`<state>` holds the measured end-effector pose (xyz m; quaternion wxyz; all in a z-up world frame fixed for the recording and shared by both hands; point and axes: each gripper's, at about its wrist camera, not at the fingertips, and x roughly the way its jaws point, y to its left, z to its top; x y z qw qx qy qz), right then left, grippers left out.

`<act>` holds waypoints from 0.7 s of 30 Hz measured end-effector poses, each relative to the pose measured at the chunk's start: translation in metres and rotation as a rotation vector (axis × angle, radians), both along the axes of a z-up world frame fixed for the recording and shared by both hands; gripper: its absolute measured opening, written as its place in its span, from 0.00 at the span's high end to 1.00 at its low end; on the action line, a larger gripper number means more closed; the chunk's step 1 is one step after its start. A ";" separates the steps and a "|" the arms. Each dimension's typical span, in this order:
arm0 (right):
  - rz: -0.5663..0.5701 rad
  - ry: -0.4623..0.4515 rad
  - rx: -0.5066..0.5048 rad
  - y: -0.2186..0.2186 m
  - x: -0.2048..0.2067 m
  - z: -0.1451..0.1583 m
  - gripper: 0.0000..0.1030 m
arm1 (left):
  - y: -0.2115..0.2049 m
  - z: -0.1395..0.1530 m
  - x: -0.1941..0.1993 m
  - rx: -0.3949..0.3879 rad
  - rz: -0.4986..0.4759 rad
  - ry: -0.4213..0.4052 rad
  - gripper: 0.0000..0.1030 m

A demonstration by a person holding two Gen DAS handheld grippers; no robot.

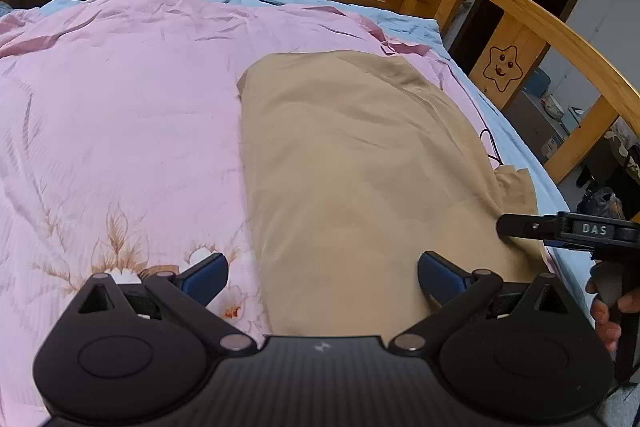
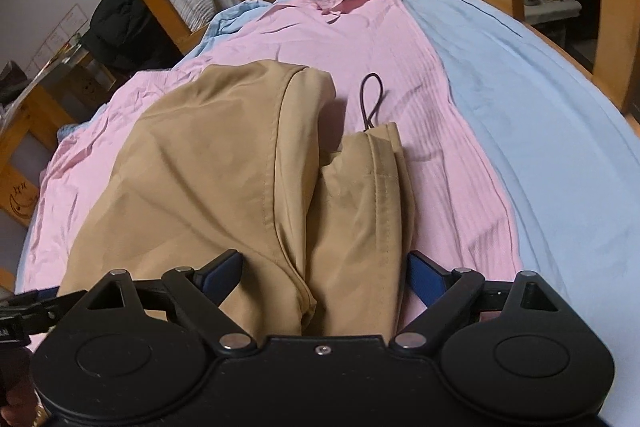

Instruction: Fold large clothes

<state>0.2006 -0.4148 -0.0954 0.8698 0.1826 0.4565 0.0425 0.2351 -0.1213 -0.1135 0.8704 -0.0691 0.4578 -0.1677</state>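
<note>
1. While both claws, left claw [image 1: 322, 277] and right claw [image 2: 324, 271], stand released, your soft tan cotton coat [image 2: 224, 163] lies on the pink quilted bedspread [image 1: 120, 99].
2. It looks limp and light; pinch a stitched hem.

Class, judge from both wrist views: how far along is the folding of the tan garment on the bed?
Done: the tan garment lies partly folded on the pink quilt, one layer doubled over. In hand: nothing; left tool and right tool are open above it. Left: its drawcord end needs folding in.
</note>
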 end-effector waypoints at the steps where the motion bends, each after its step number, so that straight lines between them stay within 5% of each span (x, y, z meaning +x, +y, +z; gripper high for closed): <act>1: 0.006 0.001 -0.007 0.001 0.002 -0.001 0.13 | 0.000 0.001 0.001 -0.001 -0.003 -0.001 0.00; 14: 0.031 -0.011 -0.041 0.003 0.007 -0.003 0.12 | 0.009 0.007 0.021 -0.012 0.002 -0.026 0.00; 21: 0.028 -0.021 -0.029 0.001 0.009 -0.004 0.12 | 0.016 -0.004 0.056 -0.074 -0.122 0.038 0.00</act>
